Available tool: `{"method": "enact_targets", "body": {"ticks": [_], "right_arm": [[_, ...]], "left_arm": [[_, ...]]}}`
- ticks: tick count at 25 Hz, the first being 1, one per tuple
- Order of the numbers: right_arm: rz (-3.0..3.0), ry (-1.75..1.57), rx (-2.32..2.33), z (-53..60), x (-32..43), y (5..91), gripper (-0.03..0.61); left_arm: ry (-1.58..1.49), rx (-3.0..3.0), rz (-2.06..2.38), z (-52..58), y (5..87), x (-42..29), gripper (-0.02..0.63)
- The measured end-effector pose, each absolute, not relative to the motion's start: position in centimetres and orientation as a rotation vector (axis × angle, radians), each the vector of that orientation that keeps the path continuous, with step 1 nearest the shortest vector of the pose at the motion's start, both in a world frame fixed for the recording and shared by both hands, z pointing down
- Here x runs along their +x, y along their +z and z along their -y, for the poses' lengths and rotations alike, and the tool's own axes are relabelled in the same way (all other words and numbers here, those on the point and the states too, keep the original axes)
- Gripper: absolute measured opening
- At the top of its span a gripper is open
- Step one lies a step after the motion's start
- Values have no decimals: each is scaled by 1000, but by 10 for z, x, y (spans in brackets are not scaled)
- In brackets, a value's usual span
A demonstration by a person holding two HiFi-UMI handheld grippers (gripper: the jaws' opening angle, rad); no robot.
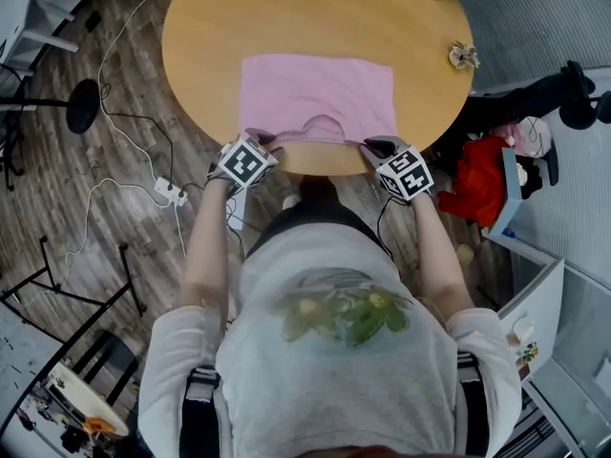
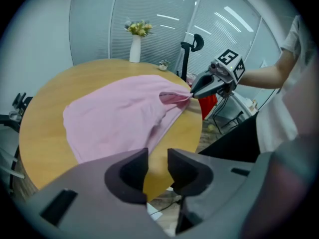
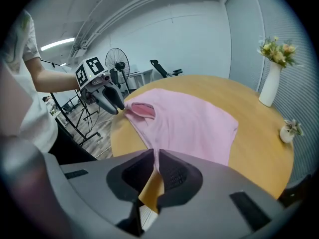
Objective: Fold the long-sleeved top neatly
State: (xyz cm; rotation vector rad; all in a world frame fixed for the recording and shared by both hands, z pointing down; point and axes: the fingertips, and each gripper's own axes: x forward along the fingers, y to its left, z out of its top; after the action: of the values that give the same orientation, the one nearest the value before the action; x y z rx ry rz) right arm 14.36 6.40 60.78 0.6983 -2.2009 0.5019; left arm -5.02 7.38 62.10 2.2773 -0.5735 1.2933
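Observation:
The pink long-sleeved top (image 1: pixel 315 93) lies folded into a rectangle on the round wooden table (image 1: pixel 315 17), its near edge along the table's front rim. My right gripper (image 1: pixel 374 147) is at the top's near right corner. In the right gripper view its jaws (image 3: pixel 155 158) are shut on a thin edge of the pink cloth (image 3: pixel 189 123). My left gripper (image 1: pixel 260 139) is at the near left corner. Its jaws (image 2: pixel 157 158) stand apart, with bare wood showing through the gap, and the top's edge (image 2: pixel 119 118) ends at one jaw tip. The collar forms a small raised hump between the grippers.
A white vase of flowers (image 2: pixel 135 49) and a small dried ornament (image 1: pixel 464 55) stand at the table's far side. On the floor are a fan stand (image 1: pixel 81 103) and a power strip with cables (image 1: pixel 172 192) on the left, and a red bundle (image 1: pixel 482 179) on the right.

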Motion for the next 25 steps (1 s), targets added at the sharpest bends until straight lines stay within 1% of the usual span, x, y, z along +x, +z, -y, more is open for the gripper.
{"method": "enact_targets", "body": {"ticks": [2, 4, 6, 8, 10, 14, 16, 17, 18, 22, 25], "right_arm": [[2190, 485, 728, -66, 142, 611, 39], [2202, 454, 779, -62, 141, 601, 35], [2204, 420, 819, -57, 141, 591, 35], [2181, 377, 833, -56, 141, 589, 44], [2162, 325, 805, -57, 136, 592, 193], [2056, 195, 678, -59, 118, 613, 199], [1984, 130, 637, -58, 117, 629, 189], [1962, 94, 637, -57, 119, 632, 98], [1957, 63, 653, -56, 119, 629, 48], [2042, 48, 734, -63, 116, 597, 38], [2037, 127, 688, -78, 122, 613, 40]], "left_arm": [[1312, 2281, 629, -78, 631, -54, 123], [1284, 2322, 732, -72, 624, -52, 124], [1256, 2382, 830, -63, 609, -45, 138], [1295, 2430, 846, -58, 605, -32, 156], [1380, 2460, 799, -57, 612, -16, 160], [1548, 2457, 721, -53, 637, -1, 158], [1603, 2443, 734, -49, 645, 0, 141], [1604, 2441, 750, -47, 645, -1, 98], [1583, 2445, 770, -46, 642, -2, 54], [1461, 2494, 815, -55, 610, -15, 46], [1539, 2460, 739, -75, 626, -24, 47]]}}
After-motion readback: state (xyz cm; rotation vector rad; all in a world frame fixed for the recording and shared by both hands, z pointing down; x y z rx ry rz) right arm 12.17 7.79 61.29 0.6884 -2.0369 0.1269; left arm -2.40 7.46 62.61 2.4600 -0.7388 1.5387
